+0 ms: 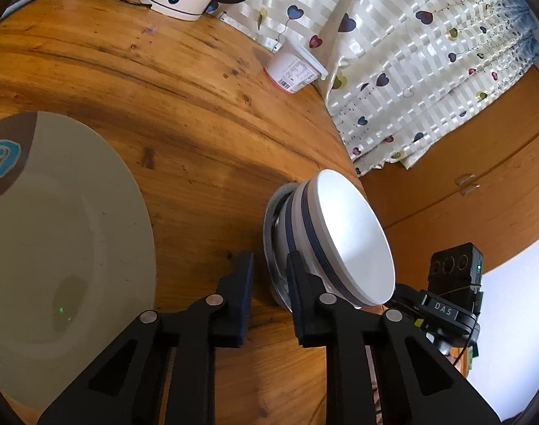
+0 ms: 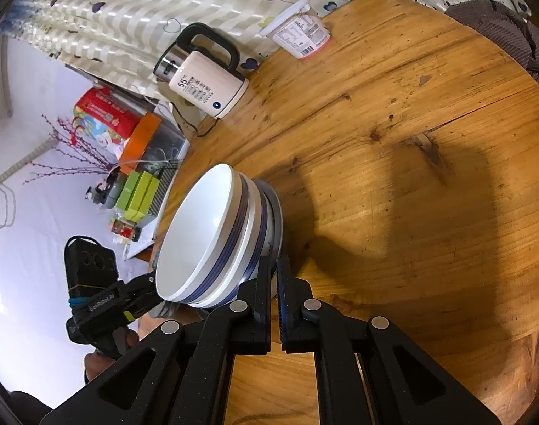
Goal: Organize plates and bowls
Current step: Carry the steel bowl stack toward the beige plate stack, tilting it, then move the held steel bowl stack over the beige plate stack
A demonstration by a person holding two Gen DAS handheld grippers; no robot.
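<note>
Near the edge of a round wooden table (image 2: 411,141): a stack of two white bowls (image 2: 202,233) with blue bands, nested and resting in a shallow grey dish (image 2: 277,209).

Right gripper (image 2: 274,260): jaws drawn almost together, pinching the near rim of the grey dish where it runs down into the slit between the pads. Left finger (image 2: 264,283) overlapping the foot of the lower bowl; right finger just outside the dish rim. Bowls up and left of the fingertips in the right wrist view, touching distance, mouths facing left.

Left gripper (image 1: 269,256): jaws narrow but parted, with bare wood showing beside the left pad. Straddles the opposite rim of the grey dish: right finger (image 1: 298,283) laid over the dish and against the lower bowl's side, left finger just outside the rim and not touching it. No clamp visible. Bowls just right of and beyond the fingertips in the left wrist view.

Left of that gripper, near: a large cream plate (image 1: 74,230) with a brown and blue pattern at its far rim, well apart from the stack.

Far side of the table: a cream electric kettle (image 2: 205,85) with a black handle and a white tub (image 2: 301,35), both against a heart-patterned curtain (image 1: 411,71).
</note>
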